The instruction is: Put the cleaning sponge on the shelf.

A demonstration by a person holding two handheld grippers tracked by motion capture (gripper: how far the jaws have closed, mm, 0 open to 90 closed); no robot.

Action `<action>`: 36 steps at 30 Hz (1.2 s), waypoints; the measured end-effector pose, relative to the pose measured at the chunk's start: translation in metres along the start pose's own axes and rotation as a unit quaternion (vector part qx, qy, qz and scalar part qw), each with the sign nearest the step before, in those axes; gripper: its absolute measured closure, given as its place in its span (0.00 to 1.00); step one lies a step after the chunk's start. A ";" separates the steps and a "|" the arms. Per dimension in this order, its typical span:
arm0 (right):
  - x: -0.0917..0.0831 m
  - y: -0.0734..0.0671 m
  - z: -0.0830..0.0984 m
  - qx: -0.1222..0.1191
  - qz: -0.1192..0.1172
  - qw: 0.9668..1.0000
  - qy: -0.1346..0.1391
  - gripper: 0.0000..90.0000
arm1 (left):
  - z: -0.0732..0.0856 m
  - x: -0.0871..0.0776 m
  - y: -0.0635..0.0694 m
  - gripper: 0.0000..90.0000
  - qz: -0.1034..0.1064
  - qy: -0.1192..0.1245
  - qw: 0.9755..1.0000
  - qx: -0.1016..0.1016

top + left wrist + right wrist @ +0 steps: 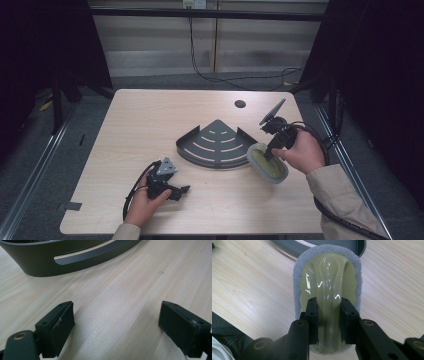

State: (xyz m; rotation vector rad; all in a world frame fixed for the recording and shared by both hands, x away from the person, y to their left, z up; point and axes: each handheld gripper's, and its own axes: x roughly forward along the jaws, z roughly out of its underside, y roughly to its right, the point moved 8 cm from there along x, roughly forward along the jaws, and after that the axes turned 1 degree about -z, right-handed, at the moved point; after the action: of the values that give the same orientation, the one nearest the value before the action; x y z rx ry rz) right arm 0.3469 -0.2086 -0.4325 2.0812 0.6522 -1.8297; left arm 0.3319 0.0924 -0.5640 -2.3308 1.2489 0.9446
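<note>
Right gripper view: your right gripper (329, 322) has its jaws clamped on the ridge of the grey-edged, yellow-green oval scrubbing pad (329, 287), beside the dark grey fan-shaped slotted metal rack (215, 142). Your left gripper (116, 327) rests with jaws apart; scrubbing looks not yet begun.

overall: high view dim and low contrast, sides and back corners nearly black.
table: wooden table (150, 125) is the brightest area, evenly lit from above, no hot spots.
shadows: soft and short under the dark rack (215, 145) and the left gripper (175, 190), light is diffuse.
glare: right gripper view has sharp white streaks on the glossy handle of the scrubber (329, 287).
focus: left gripper view soft throughout, wood grain (130, 290) smeared; near fingers (57, 327) slightly blurred.
right gripper view: pad fringe reasonably sharp, lower corners fall dark and out of focus.
distortion: mild edge bending in the high view, table edges bow slightly.
noise: some grain in the dark areas.
</note>
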 end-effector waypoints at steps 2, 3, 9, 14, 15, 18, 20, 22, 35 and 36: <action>-0.002 0.002 -0.001 -0.002 0.004 1.000 -0.004 0.80 | 0.000 0.000 0.000 0.14 0.000 0.000 1.000 0.000; -0.003 0.003 -0.002 0.000 0.005 1.000 -0.003 0.80 | 0.000 0.000 0.000 0.14 -0.001 -0.001 1.000 0.000; -0.009 0.003 -0.005 -0.002 0.005 1.000 -0.003 0.80 | 0.000 0.000 0.000 0.14 0.000 0.000 1.000 0.000; -0.014 0.003 -0.010 -0.007 0.008 1.000 -0.003 0.80 | 0.000 0.000 0.000 0.14 -0.001 0.000 1.000 0.002; -0.014 0.003 -0.011 -0.007 0.009 1.000 -0.002 0.80 | 0.000 0.000 0.000 0.14 0.000 0.000 1.000 0.000; -0.017 0.004 -0.014 -0.008 0.011 1.000 0.000 0.80 | 0.000 0.000 0.000 0.14 0.000 0.000 1.000 0.000; -0.019 0.005 -0.016 -0.004 0.012 1.000 0.001 0.80 | 0.000 0.000 0.000 0.14 0.000 0.000 1.000 0.000; -0.020 0.007 -0.019 -0.004 0.012 1.000 0.002 0.80 | 0.000 0.000 0.000 0.14 0.000 0.000 1.000 0.000; -0.026 0.004 -0.038 -0.012 0.010 1.000 0.008 0.80 | 0.000 0.000 0.000 0.14 -0.001 -0.002 1.000 0.001; -0.026 0.004 -0.038 -0.014 0.011 1.000 0.006 0.80 | 0.000 0.000 0.000 0.14 -0.001 -0.002 1.000 0.001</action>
State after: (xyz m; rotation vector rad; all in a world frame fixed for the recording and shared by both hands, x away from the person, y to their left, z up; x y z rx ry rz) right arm 0.3795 -0.1966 -0.4014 2.0737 0.6532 -1.7878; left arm 0.3318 0.0927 -0.5639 -2.3272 1.2452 0.9471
